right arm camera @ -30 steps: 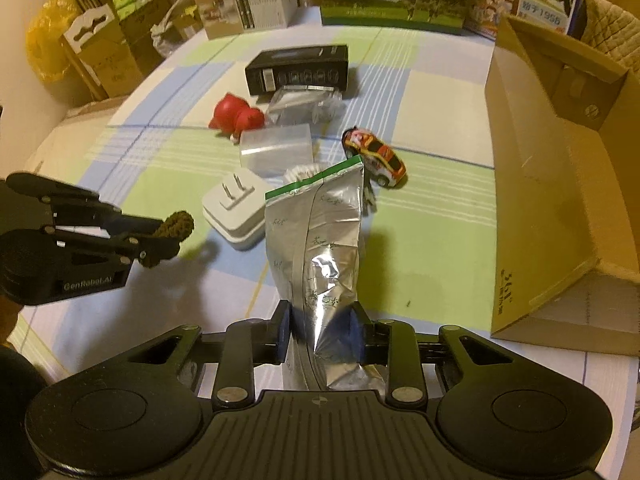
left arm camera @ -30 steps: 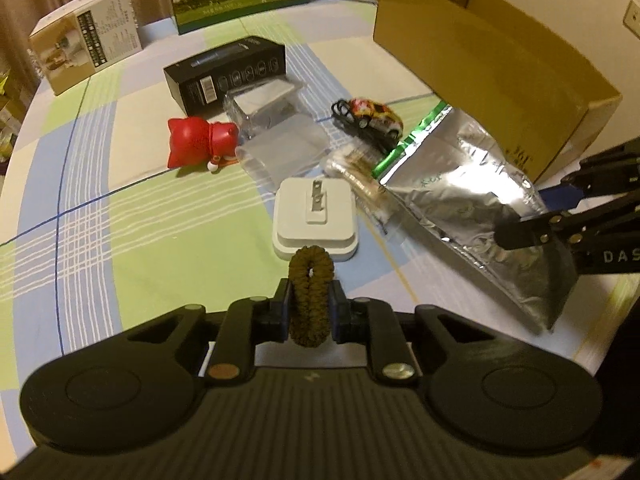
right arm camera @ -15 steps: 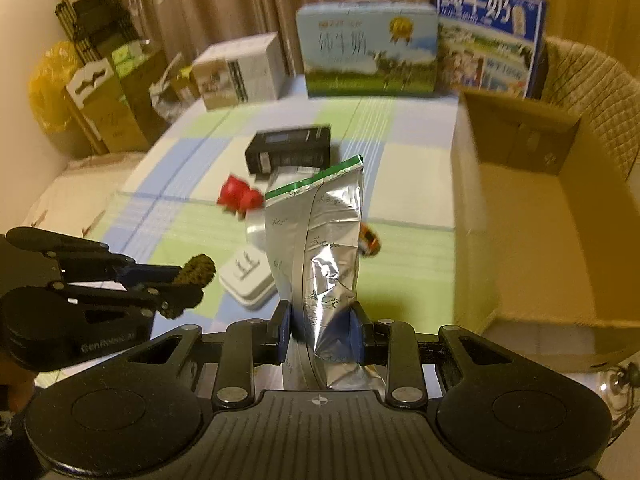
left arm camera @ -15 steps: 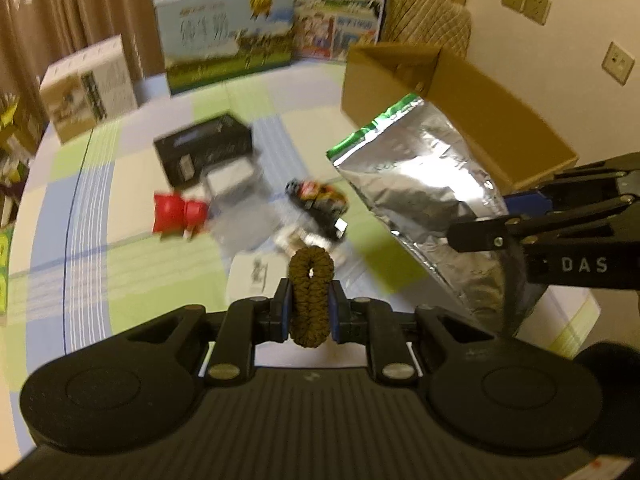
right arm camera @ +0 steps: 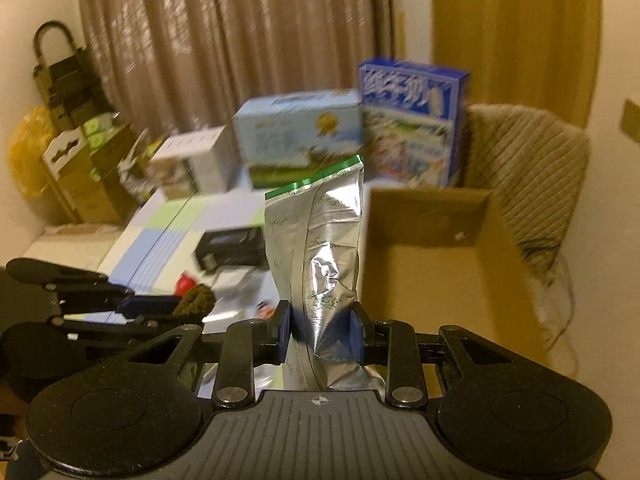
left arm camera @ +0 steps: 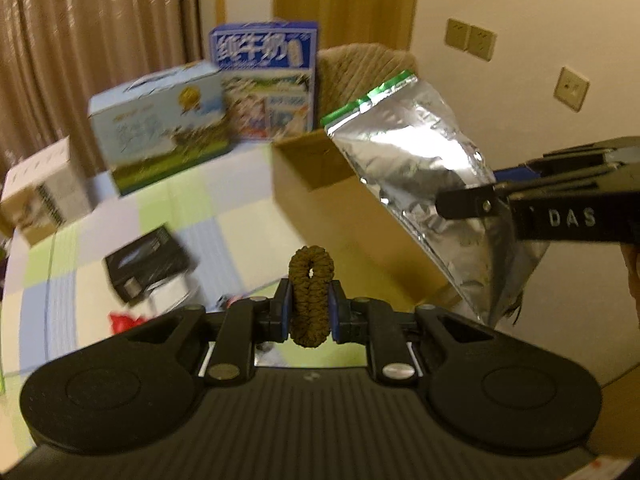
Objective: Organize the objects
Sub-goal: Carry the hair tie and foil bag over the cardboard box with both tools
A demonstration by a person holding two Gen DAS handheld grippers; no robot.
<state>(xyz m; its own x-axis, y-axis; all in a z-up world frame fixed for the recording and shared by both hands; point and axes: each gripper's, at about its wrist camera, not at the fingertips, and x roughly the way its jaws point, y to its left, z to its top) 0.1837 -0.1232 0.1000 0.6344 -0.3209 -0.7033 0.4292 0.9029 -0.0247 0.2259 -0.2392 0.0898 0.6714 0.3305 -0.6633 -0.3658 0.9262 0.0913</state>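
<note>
Counted items around the open cardboard box (right arm camera: 440, 264)

Two grippers are seen. One foil pouch (right arm camera: 320, 248) and one brown braided ring (left arm camera: 311, 296) are counted. Behind the cardboard box, two milk cartons (right arm camera: 412, 120) are seen; to its left, one white box (right arm camera: 192, 164), one black box (right arm camera: 228, 246) and one red toy (left arm camera: 124, 320).

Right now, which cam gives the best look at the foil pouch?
Left wrist: the foil pouch shows side-on nearly whole, green seal strip up, pinched low by the right gripper in front of the cardboard box. Right wrist shows the pouch edge-on and narrower, its bottom hidden behind the fingers.
</note>
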